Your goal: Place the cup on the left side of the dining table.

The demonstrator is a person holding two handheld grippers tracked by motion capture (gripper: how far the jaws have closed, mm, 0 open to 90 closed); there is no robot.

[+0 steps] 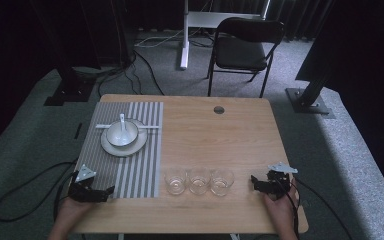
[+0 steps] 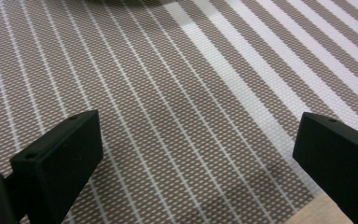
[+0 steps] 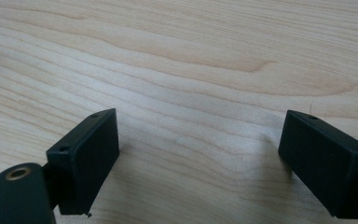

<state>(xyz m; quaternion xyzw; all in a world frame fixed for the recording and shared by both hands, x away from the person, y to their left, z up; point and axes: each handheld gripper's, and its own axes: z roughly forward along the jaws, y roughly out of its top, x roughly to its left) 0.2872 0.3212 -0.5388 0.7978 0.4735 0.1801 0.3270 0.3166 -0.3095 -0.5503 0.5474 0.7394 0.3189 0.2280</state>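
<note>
- Take the striped placemat [image 1: 130, 165] as your landmark: your left gripper [image 1: 111, 190] sits at its near left corner, jaws spread apart with nothing between them, and the left gripper view looks straight down on the weave [image 2: 177, 116]
- Your right gripper [image 1: 253, 179] rests on the bare table [image 1: 215, 140] well off the mat's right edge, jaws likewise wide and empty; its own view has only wood grain [image 3: 191, 93] under it
- The three glass cups [image 1: 199, 180] stand in a row just beside the mat's near right corner, between your two grippers; the rightmost is the one nearest your right gripper
- On the mat's far half, the bowl [image 1: 122, 134] sits on the plate [image 1: 124, 146] with the spoon [image 1: 123, 125] in it and what look like chopsticks [image 1: 150, 127] laid behind
- If a cup is your next pick, go for the end cup rather than the middle one, since they stand close to touching
- Come in level, straddle one wall or the whole rim, and close gently: glass slips and tips
- Keep the trailing cable off the neighbours as you lift
</note>
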